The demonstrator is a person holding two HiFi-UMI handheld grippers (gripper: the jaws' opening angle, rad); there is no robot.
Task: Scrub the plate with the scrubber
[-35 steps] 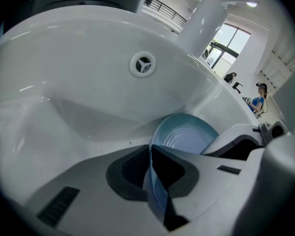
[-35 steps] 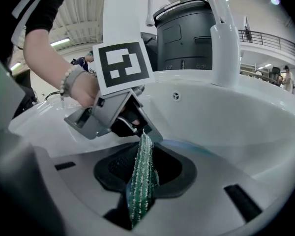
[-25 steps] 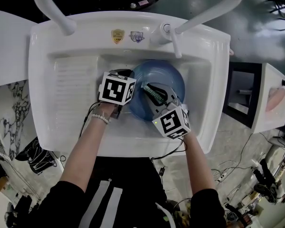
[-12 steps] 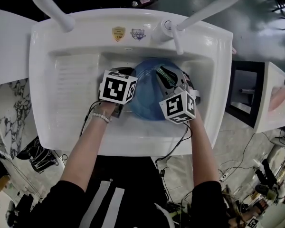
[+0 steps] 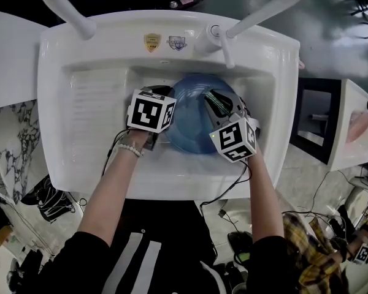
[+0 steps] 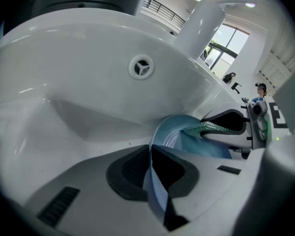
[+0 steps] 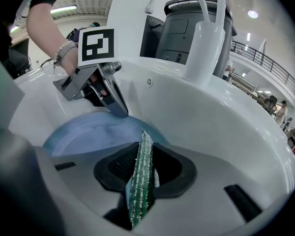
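Observation:
A blue plate (image 5: 193, 124) stands tilted in the white sink (image 5: 86, 164). My left gripper (image 5: 164, 105) is shut on the plate's left rim; in the left gripper view the thin rim (image 6: 156, 183) runs between its dark pads (image 6: 130, 168). My right gripper (image 5: 219, 107) is shut on a flat green scrubber (image 5: 216, 103), which lies against the right part of the plate's face. In the right gripper view the scrubber (image 7: 141, 173) stands edge-on between the pads, over the plate (image 7: 83, 132), with the left gripper (image 7: 104, 93) beyond. The left gripper view also shows the scrubber (image 6: 206, 128).
The faucet (image 5: 218, 41) rises at the sink's back edge, just behind the plate. A ribbed draining area (image 5: 95, 103) fills the basin's left part. The overflow hole (image 6: 141, 67) sits in the back wall. Cables hang from both grippers over the sink's front rim.
My right gripper has carried the scrubber across the plate, from the lower middle toward the right and far side. The left gripper and the plate have stayed still.

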